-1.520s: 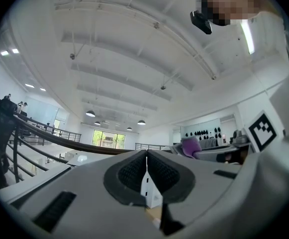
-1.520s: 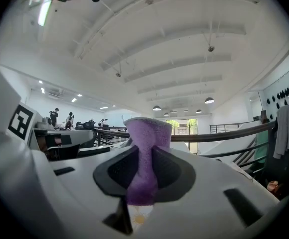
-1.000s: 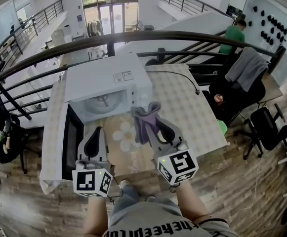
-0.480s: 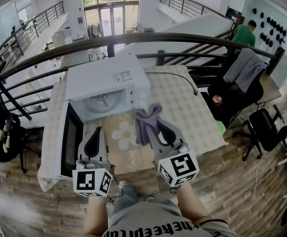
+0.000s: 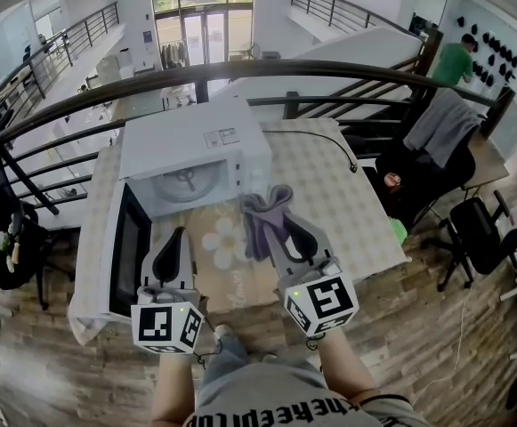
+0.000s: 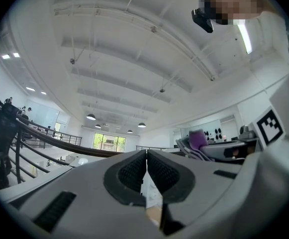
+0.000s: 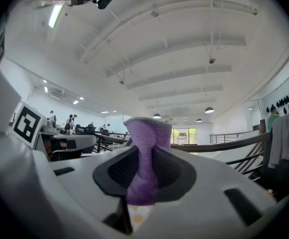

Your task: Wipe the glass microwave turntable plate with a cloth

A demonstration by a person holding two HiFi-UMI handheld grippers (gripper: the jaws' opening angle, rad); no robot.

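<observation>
The glass turntable plate [image 5: 187,183] lies inside the white microwave [image 5: 196,140], whose door [image 5: 130,252] hangs open to the left. My right gripper [image 5: 282,221] is shut on a purple cloth [image 5: 263,213], held above the table just right of the microwave's opening. In the right gripper view the cloth [image 7: 145,158] stands up between the jaws. My left gripper [image 5: 177,237] is shut on nothing and hovers in front of the opening, pointing upward. In the left gripper view its pads [image 6: 134,172] meet, and the cloth [image 6: 198,139] shows at the right.
The microwave stands on a table with a pale checked tablecloth [image 5: 338,194] and a flower mat [image 5: 227,238]. A black cable [image 5: 329,145] runs across the cloth behind. A dark railing [image 5: 240,69] curves behind the table. Chairs [image 5: 485,229] stand at the right.
Both grippers and the cloth hold their places. A person in green in the far background has walked further to the right.
</observation>
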